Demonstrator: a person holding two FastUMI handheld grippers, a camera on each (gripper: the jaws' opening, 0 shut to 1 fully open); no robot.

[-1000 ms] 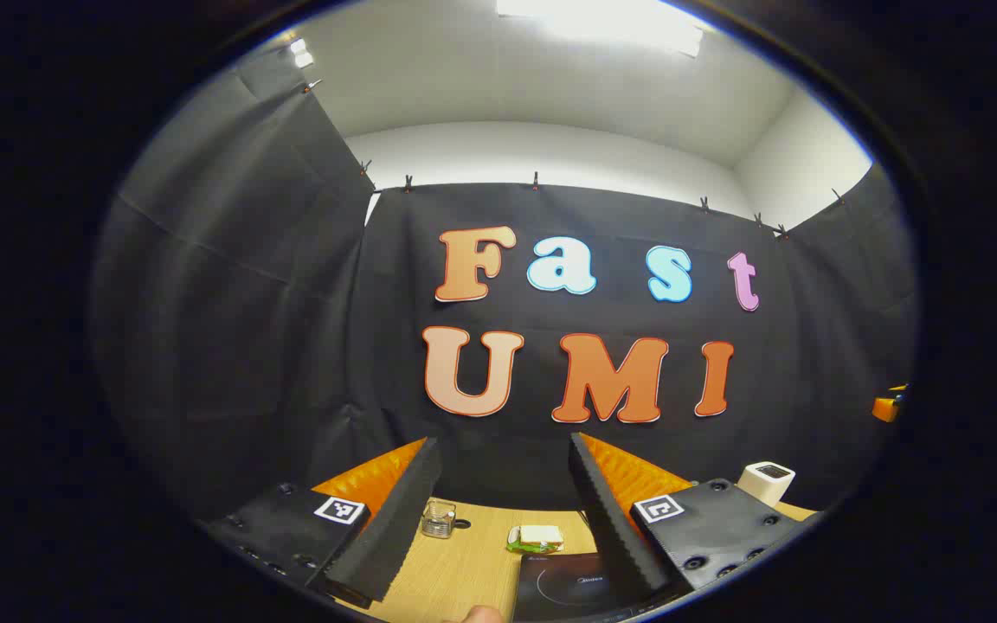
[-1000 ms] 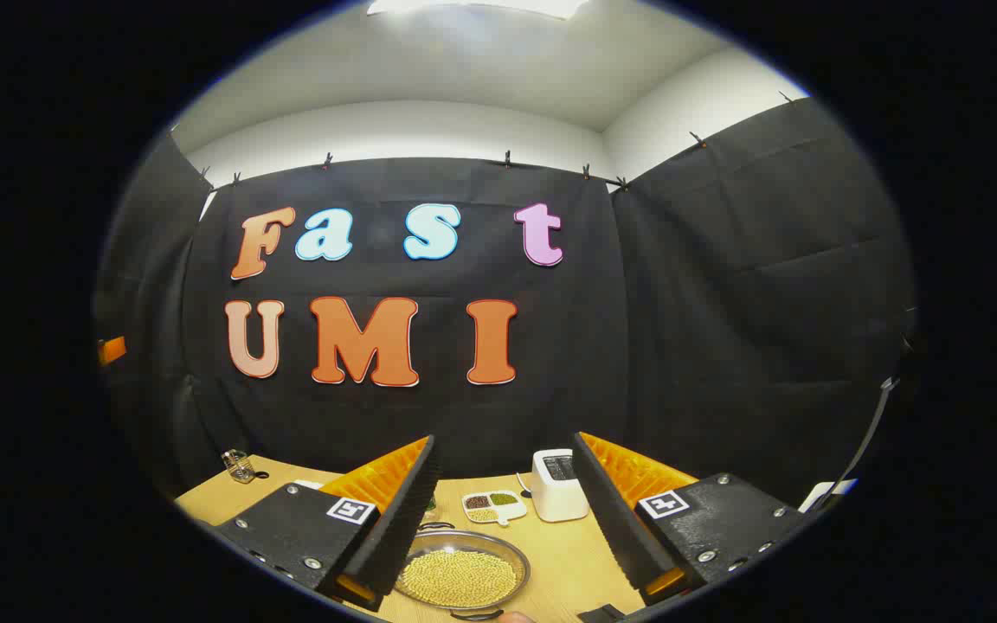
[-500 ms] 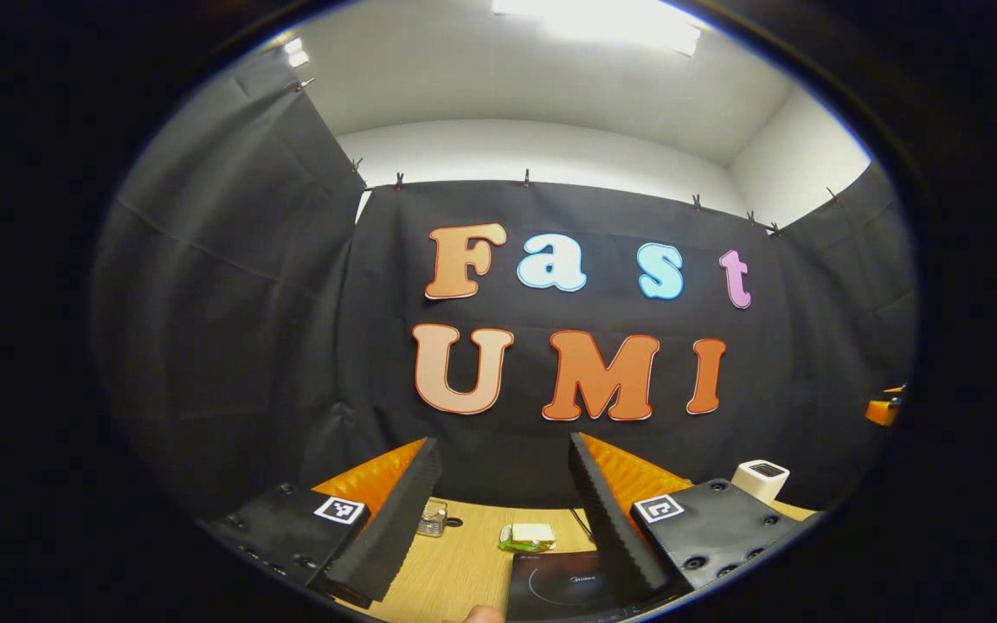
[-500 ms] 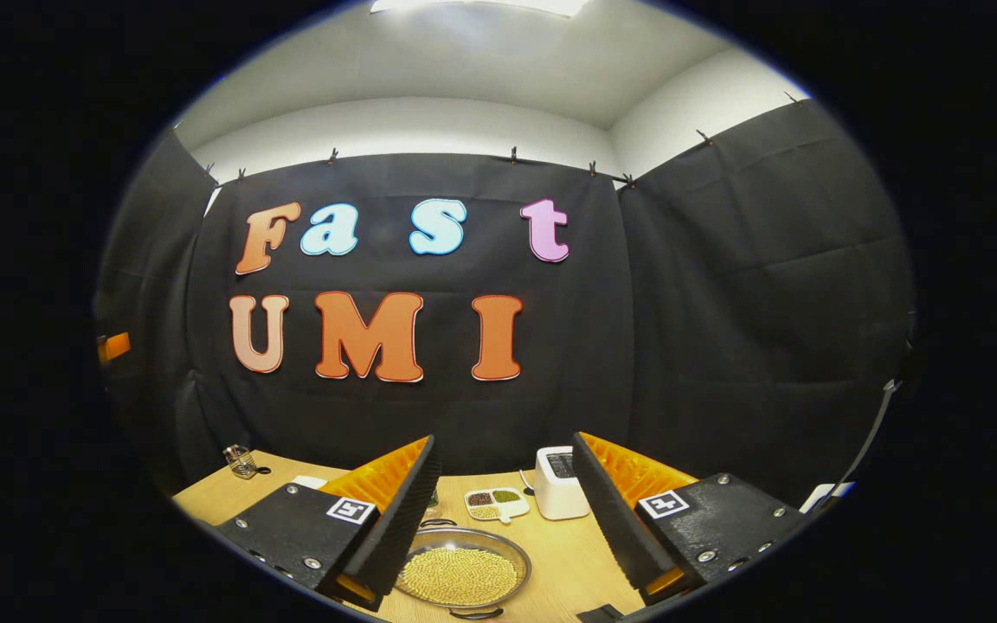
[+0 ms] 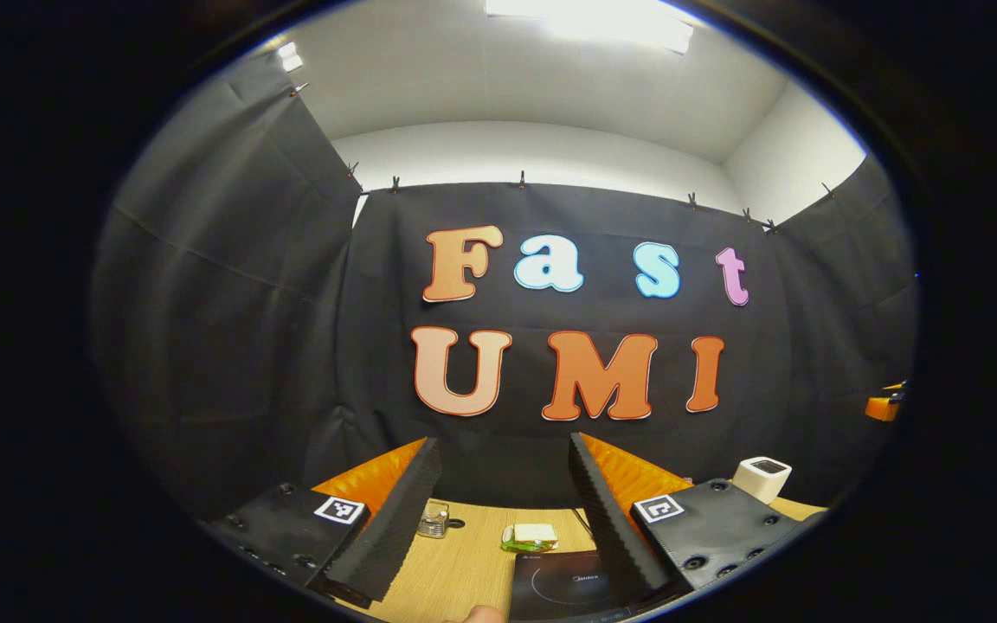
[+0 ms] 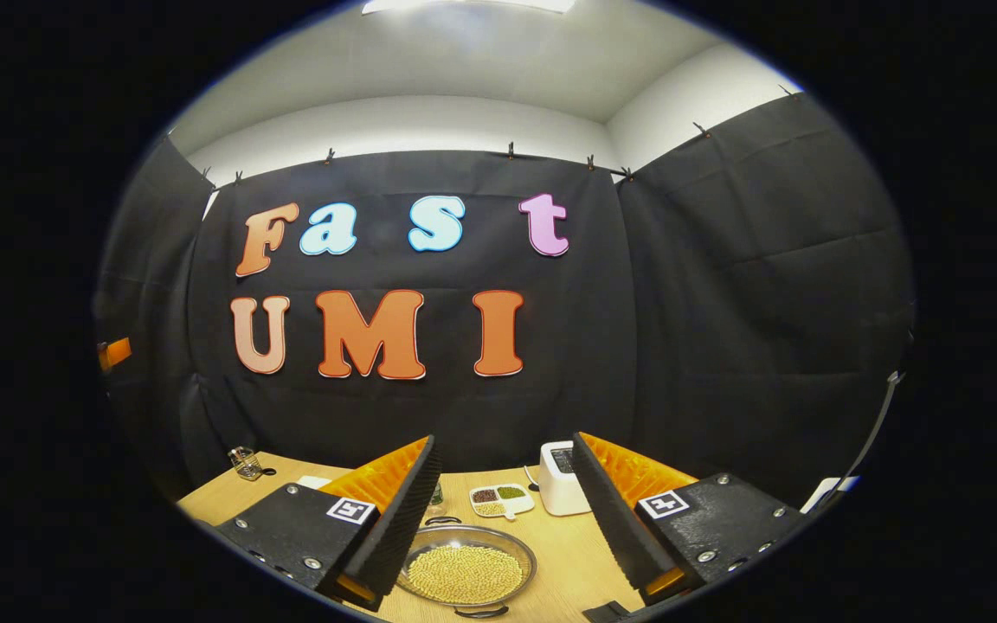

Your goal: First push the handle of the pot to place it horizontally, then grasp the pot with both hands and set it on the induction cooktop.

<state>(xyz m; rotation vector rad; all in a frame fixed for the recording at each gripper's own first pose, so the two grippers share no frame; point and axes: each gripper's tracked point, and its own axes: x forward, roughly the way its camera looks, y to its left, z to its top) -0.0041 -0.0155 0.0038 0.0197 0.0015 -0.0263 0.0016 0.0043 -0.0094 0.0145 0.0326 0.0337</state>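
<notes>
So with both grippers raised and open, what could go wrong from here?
The pot is filled with loose yellow grains, so a rough handle push or uneven two-handed lift could spill them. A divided dish and white appliance stand just behind it. The induction cooktop sits well aside, meaning a loaded carry.

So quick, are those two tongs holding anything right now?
Left tongs: open, holding nothing.
Right tongs: open, holding nothing, above the pot.

Pot [image 6: 466,574] on table [image 6: 563,554], divided dish [image 6: 501,499] behind, toaster [image 6: 561,478] right.
</notes>
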